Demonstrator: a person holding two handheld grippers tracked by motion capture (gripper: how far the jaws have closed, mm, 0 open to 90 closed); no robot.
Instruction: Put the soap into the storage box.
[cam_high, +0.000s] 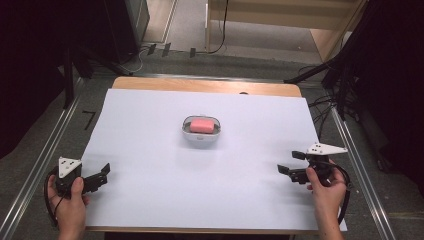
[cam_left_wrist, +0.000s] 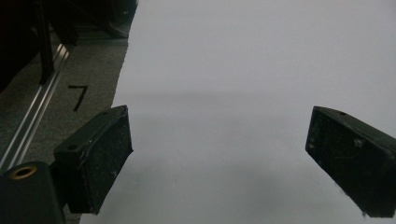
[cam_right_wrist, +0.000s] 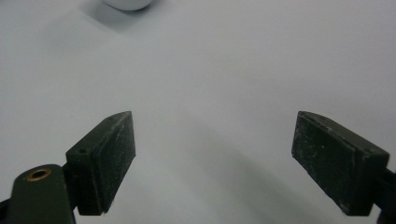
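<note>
A pink block (cam_high: 201, 125) lies in a small white rounded dish (cam_high: 201, 138) at the middle of the white sheet (cam_high: 150, 165). My left gripper (cam_high: 104, 173) rests at the sheet's near left edge, held by a hand, jaws wide open and empty (cam_left_wrist: 219, 149). My right gripper (cam_high: 290, 163) is at the near right, also held by a hand, open with nothing between its jaws (cam_right_wrist: 215, 154). The dish's underside edge (cam_right_wrist: 127, 3) peeks in at the top of the right gripper view. Both grippers are well apart from the dish.
The white sheet covers a wooden table (cam_high: 205, 85). Metal rails (cam_high: 40, 165) run along both sides. A black "7" mark (cam_left_wrist: 78, 95) sits on the grey floor left of the sheet. Cables (cam_high: 325, 105) and dark stands lie at the right.
</note>
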